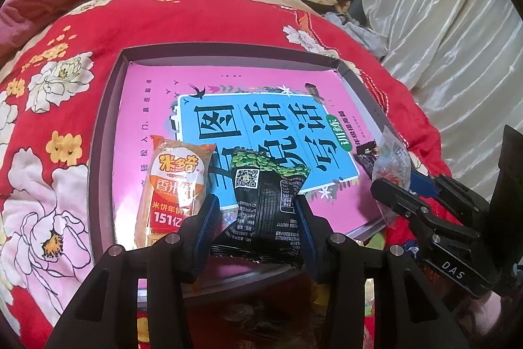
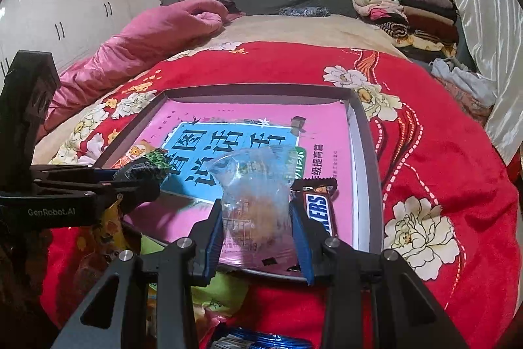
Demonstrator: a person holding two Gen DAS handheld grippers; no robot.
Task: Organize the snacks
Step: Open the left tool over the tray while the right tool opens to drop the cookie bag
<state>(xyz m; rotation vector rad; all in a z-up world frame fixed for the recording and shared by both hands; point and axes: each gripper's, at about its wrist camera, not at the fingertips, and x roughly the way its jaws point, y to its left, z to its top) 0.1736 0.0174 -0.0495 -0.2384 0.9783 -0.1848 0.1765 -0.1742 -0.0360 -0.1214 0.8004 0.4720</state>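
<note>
Left wrist view shows the left gripper [image 1: 256,208] with its blue pads pinching a black snack packet [image 1: 264,205] printed with green beans along its top edge; the packet stands up between the jaws, above the near part of a shallow grey tray [image 1: 108,107]. The tray rests on a red floral quilt [image 1: 49,94] and is lined with a pink book [image 1: 228,87] bearing a blue title panel. An orange rice cracker packet [image 1: 173,182] lies flat on the book, just left of the black packet. At the right edge of the same view the right gripper [image 1: 397,185] holds a clear plastic snack bag [image 1: 392,162] over the tray's right side. Right wrist view shows that gripper's [image 2: 258,218] jaws closed on the clear bag [image 2: 255,185], which is crumpled and upright between the pads. A Snickers bar [image 2: 322,208] lies on the book just right of the bag, near the tray's right wall [image 2: 369,172]. More wrappers lie on the quilt below the tray's near edge, too blurred to identify.
</note>
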